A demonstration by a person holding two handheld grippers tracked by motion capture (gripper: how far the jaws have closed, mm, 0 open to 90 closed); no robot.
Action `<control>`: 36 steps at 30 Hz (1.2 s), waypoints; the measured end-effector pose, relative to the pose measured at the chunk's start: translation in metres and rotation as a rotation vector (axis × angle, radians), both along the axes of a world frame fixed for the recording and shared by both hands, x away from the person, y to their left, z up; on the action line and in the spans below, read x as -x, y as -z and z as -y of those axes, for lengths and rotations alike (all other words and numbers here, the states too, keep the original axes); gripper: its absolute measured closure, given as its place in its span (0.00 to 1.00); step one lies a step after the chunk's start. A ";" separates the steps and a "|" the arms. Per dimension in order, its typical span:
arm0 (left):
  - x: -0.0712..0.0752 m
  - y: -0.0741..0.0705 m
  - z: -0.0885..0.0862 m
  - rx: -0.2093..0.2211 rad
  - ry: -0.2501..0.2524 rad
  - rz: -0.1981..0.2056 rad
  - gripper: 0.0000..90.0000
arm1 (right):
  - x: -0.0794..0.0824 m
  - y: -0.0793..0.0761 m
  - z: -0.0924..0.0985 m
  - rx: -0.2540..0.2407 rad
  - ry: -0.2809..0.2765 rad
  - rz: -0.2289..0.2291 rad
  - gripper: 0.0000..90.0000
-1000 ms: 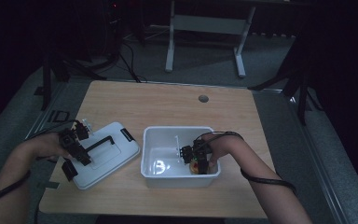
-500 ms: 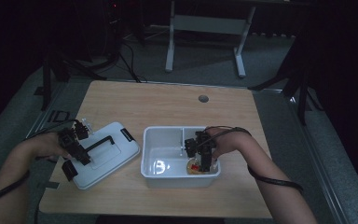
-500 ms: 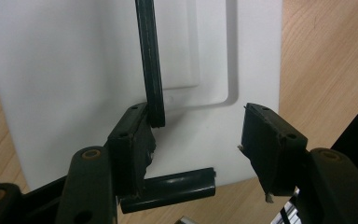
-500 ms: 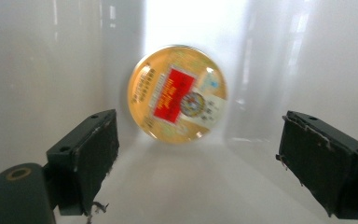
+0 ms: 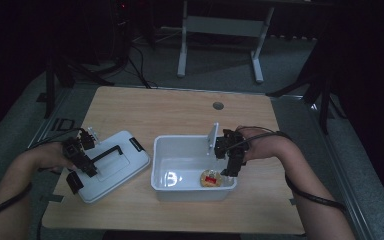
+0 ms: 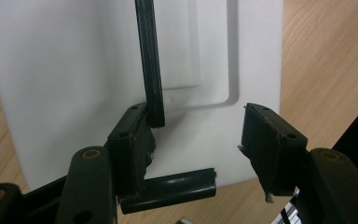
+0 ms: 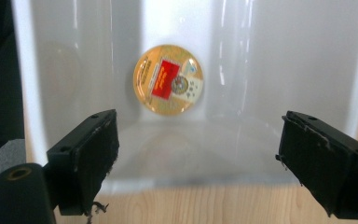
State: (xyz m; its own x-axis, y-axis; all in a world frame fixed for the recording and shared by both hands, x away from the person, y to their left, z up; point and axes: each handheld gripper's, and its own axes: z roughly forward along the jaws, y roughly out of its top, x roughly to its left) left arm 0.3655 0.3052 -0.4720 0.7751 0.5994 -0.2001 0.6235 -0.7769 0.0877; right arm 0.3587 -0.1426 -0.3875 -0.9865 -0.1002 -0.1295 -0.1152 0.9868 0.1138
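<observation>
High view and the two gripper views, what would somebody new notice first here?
Probably the round gold disc with a red label, lying alone on the bottom of the white bin at the middle of the wooden table. The right claw hangs open above it. To the left, the bin's white lid lies flat on the table, and the left claw straddles its black handle, one pad against the bar.

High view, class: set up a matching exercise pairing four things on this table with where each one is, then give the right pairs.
Things:
1. round tin
2. white lid
3. white bin
4. right gripper

Places:
A. under the left gripper
B. on the bin's floor
C. above the bin's right end, jaws open
D. right of the lid

Pairs: 1-B, 2-A, 3-D, 4-C
</observation>
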 end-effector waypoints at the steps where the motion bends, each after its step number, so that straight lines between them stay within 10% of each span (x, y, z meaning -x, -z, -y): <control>1: 0.000 0.000 0.000 0.000 0.000 -0.001 0.47 | 0.001 -0.003 0.005 -0.001 0.004 0.004 0.13; 18: -0.001 -0.002 -0.001 -0.005 -0.007 0.006 0.47 | -0.005 0.022 0.100 0.000 0.158 -0.006 0.15; 36: -0.004 0.007 0.003 -0.045 0.029 0.048 0.56 | -0.008 0.071 0.131 -0.006 0.256 -0.068 0.16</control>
State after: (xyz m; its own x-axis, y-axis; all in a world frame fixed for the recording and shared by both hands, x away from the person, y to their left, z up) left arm 0.3699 0.3022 -0.4786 0.8002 0.5841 -0.1361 0.5967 -0.7983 0.0817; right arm 0.3670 -0.2732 -0.4590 -0.9861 0.1540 -0.0623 0.1460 0.9822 0.1182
